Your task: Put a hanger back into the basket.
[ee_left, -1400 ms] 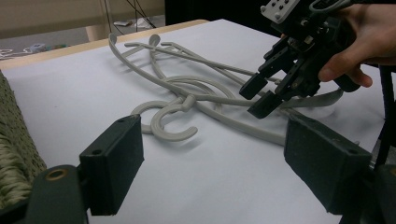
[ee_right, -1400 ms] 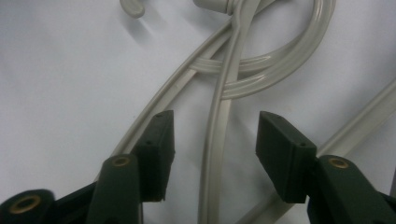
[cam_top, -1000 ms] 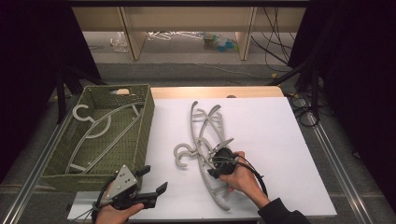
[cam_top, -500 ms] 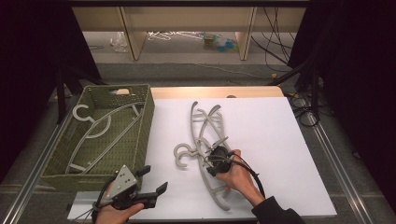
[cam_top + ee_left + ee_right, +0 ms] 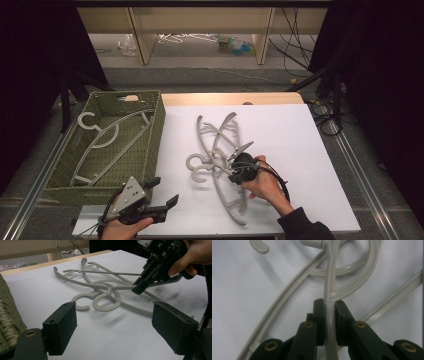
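The right gripper (image 5: 235, 169) has just closed its jaws, pinching the arm of a grey hanger (image 5: 329, 310) in the tangled pile mid-table on the white sheet (image 5: 300, 140). Near left, the left gripper (image 5: 162, 192) hovers wide open, just beside the green basket (image 5: 156, 127).

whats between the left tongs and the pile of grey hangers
Only bare white table cover lies between the open left tongs and the tangled grey plastic hangers, as the left gripper view shows.

the right gripper (image 5: 329, 315) clamps a pale hanger (image 5: 329, 277) bar (jaws just closed) over white tabletop (image 5: 249, 290).
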A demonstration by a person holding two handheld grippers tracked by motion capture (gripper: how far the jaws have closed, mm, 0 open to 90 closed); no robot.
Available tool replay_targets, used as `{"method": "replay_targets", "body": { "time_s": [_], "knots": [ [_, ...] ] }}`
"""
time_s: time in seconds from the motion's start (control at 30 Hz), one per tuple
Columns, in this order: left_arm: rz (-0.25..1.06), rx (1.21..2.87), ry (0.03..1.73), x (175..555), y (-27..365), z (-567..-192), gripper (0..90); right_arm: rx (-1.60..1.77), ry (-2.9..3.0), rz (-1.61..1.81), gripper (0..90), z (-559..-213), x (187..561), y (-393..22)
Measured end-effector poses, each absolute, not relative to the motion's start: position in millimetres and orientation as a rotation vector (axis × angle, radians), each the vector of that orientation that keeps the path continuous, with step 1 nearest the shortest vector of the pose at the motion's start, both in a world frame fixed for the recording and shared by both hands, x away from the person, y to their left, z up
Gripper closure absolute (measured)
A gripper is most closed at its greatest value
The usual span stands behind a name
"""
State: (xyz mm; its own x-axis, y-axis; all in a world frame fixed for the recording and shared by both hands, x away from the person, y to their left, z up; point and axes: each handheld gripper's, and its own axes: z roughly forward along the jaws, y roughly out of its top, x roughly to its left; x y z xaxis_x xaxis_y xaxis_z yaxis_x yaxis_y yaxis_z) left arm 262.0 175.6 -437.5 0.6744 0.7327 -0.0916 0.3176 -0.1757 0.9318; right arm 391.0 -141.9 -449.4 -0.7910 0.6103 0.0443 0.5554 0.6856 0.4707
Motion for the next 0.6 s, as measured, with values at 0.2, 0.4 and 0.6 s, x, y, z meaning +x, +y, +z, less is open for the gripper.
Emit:
{"method": "replay_targets", "body": {
  "time_s": [0.2,0.4,0.6],
  "knots": [
    [0.459,1.756,0.865,262.5,174.9,-437.8,20.1,0.907,2.811,0.827,81.8,-437.3,388.6,-162.3],
    [0.477,1.757,0.86,262.9,175.8,-437.5,20.1,0.831,2.833,0.942,81.8,-426.4,384.7,-173.9],
    [0.5,1.758,0.85,263.9,174.0,-436.0,20.1,0.777,2.878,1.017,81.8,-419.8,375.1,-181.1]
  ]
}}
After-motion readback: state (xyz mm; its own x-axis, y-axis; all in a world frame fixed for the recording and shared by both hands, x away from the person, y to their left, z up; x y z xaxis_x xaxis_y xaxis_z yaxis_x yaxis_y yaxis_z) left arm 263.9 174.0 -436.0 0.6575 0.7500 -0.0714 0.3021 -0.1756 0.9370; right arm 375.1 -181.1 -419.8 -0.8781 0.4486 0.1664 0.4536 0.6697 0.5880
